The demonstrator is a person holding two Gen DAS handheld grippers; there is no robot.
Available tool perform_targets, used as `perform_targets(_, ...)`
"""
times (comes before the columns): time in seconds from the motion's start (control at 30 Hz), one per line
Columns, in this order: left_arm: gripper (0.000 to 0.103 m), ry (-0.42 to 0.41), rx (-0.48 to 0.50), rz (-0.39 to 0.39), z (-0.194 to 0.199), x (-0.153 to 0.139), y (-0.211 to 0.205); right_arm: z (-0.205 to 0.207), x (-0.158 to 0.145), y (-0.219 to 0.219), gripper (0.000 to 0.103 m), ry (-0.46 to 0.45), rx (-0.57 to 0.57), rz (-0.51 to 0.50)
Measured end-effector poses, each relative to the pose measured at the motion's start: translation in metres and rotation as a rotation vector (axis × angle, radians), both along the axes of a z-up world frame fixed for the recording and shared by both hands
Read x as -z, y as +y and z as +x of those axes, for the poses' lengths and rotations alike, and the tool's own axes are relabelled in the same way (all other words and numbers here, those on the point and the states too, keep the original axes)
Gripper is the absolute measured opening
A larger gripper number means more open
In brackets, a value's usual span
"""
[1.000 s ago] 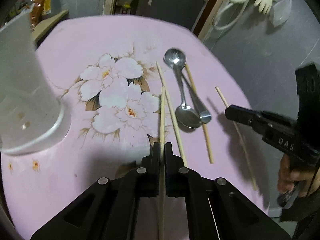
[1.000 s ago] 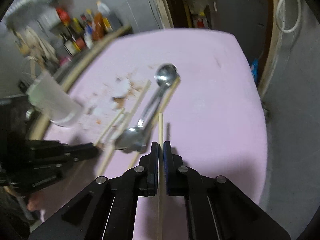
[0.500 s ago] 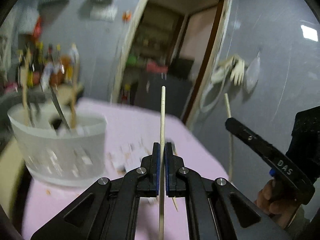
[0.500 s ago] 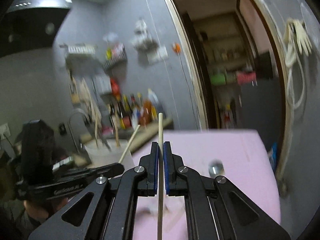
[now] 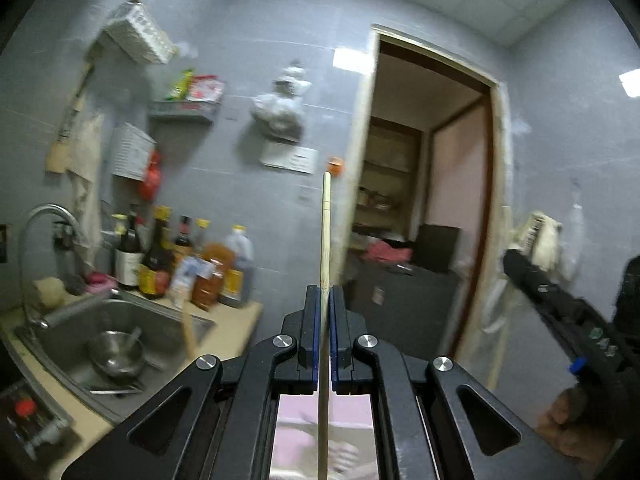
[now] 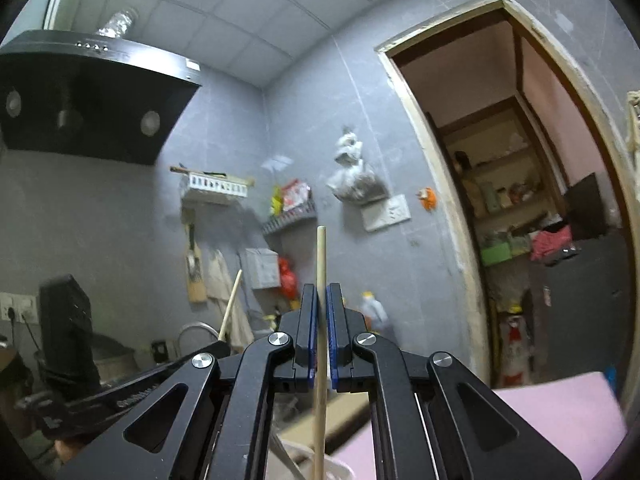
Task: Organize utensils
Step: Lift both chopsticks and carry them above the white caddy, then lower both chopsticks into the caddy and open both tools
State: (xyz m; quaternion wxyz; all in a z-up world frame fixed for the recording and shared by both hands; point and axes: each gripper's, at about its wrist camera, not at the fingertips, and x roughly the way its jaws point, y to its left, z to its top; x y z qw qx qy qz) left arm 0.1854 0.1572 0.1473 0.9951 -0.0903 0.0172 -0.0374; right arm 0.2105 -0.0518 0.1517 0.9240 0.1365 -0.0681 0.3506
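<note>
Chopstick [image 5: 326, 232] sits pinched tight in the left claw [image 5: 325, 296], sticking straight out ahead; swing fast and it could slip out. In the right view, the right claw [image 6: 322, 300] squeezes another chopstick [image 6: 320, 264]; they could bump.

Both chopsticks run off the bottom edge: one [image 5: 325, 240] in the left view, the other chopstick [image 6: 321, 264] in the right. Counter bottles [image 5: 180, 264] are blurred, labels unreadable; the pink surface [image 6: 560, 412] is mostly cut off.
</note>
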Motion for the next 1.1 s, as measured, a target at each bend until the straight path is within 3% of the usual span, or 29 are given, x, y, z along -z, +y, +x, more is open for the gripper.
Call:
perform_targets(0.23,0.002,-0.03,-0.071,-0.112,0.042,0.025,0.061,0.026,0.02,0.035,0.003,-0.016,0.021,-0.019)
perform_targets(0.4,0.002,-0.04,-0.089,-0.19,0.046,0.046,0.07,0.038,0.041,0.044,0.003,0.011,0.027,-0.038)
perform_targets(0.73,0.002,-0.024,-0.183,-0.155,0.033,0.076,0.06,0.045,0.077,0.056,0.003,0.077,-0.006,-0.096)
perform_targets(1.1,0.003,0.137,-0.106,-0.164,0.018,0.098,0.047,0.036,0.092,0.054,0.004,0.168,-0.042,-0.196)
